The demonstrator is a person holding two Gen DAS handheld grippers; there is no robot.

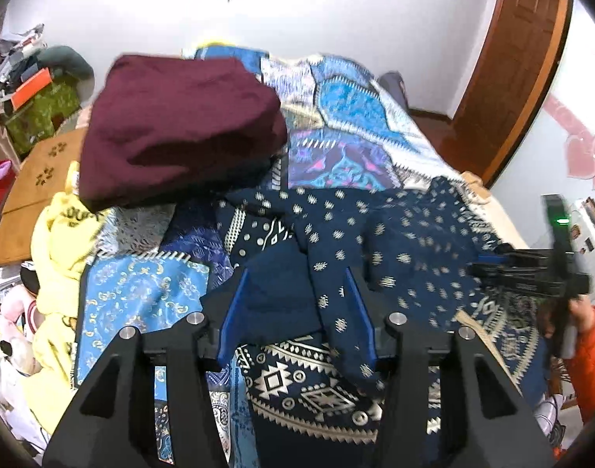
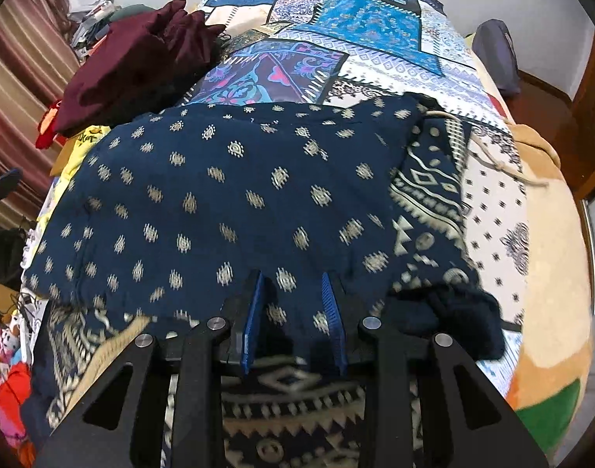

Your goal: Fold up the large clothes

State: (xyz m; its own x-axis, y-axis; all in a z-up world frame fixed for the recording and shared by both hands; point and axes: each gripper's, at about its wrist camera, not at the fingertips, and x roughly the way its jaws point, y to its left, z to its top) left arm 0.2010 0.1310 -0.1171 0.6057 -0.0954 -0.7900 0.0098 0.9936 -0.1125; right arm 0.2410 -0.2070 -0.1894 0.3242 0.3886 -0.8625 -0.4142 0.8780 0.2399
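A large navy garment with pale gold motifs [image 2: 227,202] lies spread on the bed; it also shows in the left wrist view [image 1: 395,241]. My left gripper [image 1: 295,273] stands with its blue fingers apart over a bunched fold of the garment, cloth lying between them. My right gripper [image 2: 291,275] is at the garment's near edge, its blue fingers apart with cloth between them. The right gripper also shows in the left wrist view [image 1: 531,273] at the right, held by a hand in an orange sleeve.
A folded maroon garment [image 1: 180,124] lies on the patchwork bedspread [image 1: 348,101] at the far left; it shows in the right view too [image 2: 133,62]. A yellow cloth [image 1: 59,234] hangs at the bed's left edge. A wooden door [image 1: 512,58] stands beyond the bed.
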